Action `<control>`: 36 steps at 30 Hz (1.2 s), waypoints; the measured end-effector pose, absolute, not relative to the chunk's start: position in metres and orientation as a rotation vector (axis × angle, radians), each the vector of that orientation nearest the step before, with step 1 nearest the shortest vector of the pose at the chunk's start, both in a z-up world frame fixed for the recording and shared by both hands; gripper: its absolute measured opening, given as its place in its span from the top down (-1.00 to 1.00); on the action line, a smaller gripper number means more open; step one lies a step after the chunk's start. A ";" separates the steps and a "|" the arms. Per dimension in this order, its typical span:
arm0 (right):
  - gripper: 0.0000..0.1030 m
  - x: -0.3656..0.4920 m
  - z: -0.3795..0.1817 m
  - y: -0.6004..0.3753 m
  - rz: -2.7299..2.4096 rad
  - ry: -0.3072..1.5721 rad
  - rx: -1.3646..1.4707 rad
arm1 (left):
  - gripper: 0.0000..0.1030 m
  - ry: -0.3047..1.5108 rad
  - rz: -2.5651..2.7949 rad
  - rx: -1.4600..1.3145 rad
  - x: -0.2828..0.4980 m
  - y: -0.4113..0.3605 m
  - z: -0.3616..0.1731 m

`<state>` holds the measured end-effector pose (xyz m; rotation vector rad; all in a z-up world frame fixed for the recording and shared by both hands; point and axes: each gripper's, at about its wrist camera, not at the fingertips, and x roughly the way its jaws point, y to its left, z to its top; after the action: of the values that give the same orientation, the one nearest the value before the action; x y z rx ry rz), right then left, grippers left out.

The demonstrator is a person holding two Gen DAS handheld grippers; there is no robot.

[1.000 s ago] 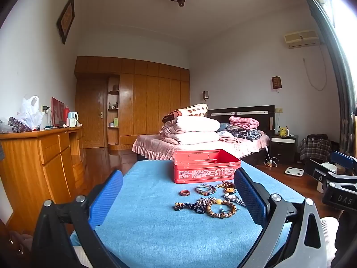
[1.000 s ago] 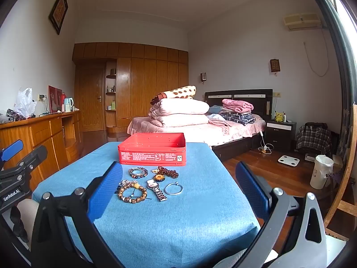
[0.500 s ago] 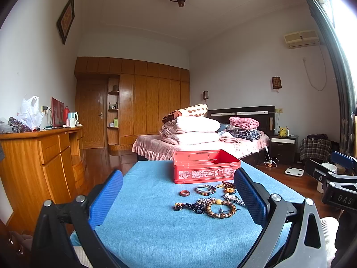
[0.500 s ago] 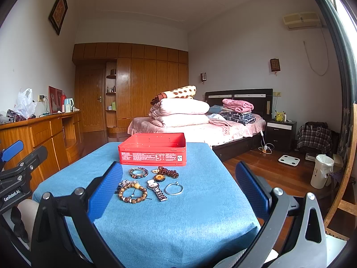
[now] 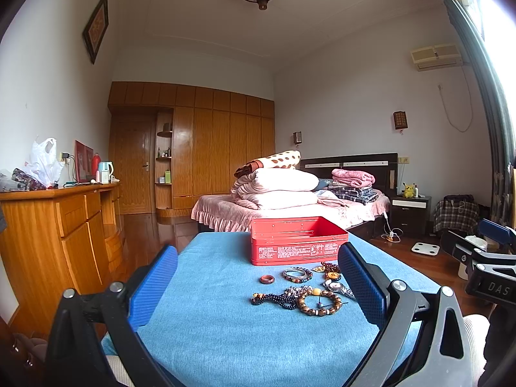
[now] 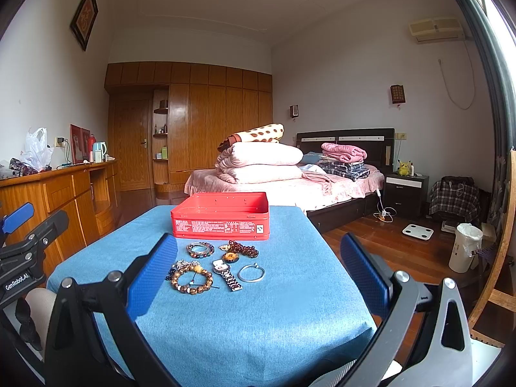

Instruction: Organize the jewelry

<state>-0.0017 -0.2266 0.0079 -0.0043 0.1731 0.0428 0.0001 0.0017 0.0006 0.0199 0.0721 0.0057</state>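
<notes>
An open red tin box (image 5: 296,240) (image 6: 222,216) stands at the far end of a blue-covered table (image 5: 209,306) (image 6: 290,306). Jewelry lies in front of it: a brown bead bracelet (image 5: 319,301) (image 6: 192,279), a dark bead string (image 5: 274,298), a red ring (image 5: 267,279), a colourful bracelet (image 5: 297,273) (image 6: 200,249), a watch (image 6: 227,274), a silver bangle (image 6: 251,272) and a dark red bead strand (image 6: 243,248). My left gripper (image 5: 258,283) and right gripper (image 6: 258,277) are both open and empty, held above the table's near end.
A wooden dresser (image 5: 54,235) stands to the left of the table. A bed with folded quilts (image 5: 277,190) is behind it. Wooden floor, a white bin (image 6: 464,246) and a scale (image 6: 417,232) lie to the right.
</notes>
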 end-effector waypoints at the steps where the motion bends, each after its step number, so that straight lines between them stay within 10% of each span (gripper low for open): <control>1: -0.90 -0.002 0.008 -0.227 0.044 0.174 -0.003 | -0.88 0.072 0.006 0.020 0.000 0.002 0.001; 36: -0.91 -0.001 0.007 -0.227 0.044 0.174 -0.003 | -0.88 0.074 0.006 0.019 -0.003 0.003 0.001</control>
<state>-0.0014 -0.2265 0.0074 -0.0028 0.1735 0.0442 -0.0030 0.0032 0.0008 0.0192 0.0744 0.0063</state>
